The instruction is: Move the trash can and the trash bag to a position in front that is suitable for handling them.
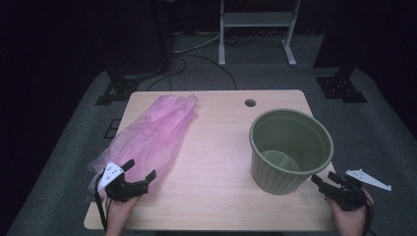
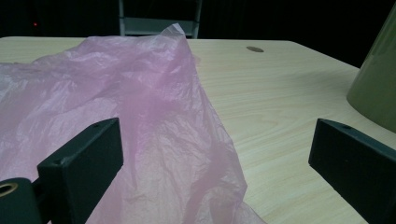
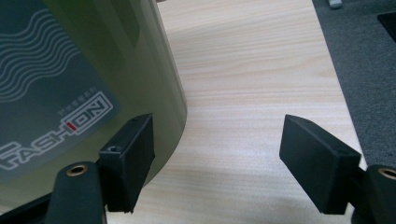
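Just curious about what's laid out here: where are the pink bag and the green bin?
pink bag (image 1: 152, 130), high view, middle of the crinkled plastic.
green bin (image 1: 276, 176), high view, ribbed outer wall.

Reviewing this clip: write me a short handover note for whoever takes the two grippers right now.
Left gripper: open, at the near end of the pink plastic bag, jaws either side of its edge, nothing gripped.
Right gripper: open, empty, beside the green bin's near right wall, close to it.
Things: bag lies flat along the left half of the table; bin stands upright on the right, with no liner visible.
Done: nothing grasped yet.
Left, probably: grip the bag, open it, and line the bin.
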A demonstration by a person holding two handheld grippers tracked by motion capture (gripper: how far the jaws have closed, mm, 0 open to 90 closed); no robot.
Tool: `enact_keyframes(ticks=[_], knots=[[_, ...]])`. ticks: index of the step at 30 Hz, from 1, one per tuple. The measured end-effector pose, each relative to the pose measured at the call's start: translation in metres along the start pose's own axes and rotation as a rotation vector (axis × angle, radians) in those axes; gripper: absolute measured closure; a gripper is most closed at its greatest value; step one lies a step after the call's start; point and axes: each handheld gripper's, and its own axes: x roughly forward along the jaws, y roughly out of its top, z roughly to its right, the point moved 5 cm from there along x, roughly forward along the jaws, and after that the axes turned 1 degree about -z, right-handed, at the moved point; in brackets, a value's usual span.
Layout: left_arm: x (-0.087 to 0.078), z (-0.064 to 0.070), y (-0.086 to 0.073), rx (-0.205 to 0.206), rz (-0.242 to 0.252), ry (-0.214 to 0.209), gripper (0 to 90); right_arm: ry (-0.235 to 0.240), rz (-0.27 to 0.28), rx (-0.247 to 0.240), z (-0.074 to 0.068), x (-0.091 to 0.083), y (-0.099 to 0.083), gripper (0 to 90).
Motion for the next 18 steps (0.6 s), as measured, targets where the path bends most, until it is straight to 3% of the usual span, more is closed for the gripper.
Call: enact_keyframes(ticks=[11,18], knots=[[0.001,-0.001,-0.002,-0.012,-0.004,0.004,1.8,-0.02,0.008,-0.002,0.001,0.006,0.007,25.7],[0.002,0.001,-0.001,-0.006,-0.004,0.001,1.8,-0.061,0.01,-0.047,-0.007,0.015,0.017,26.1]])
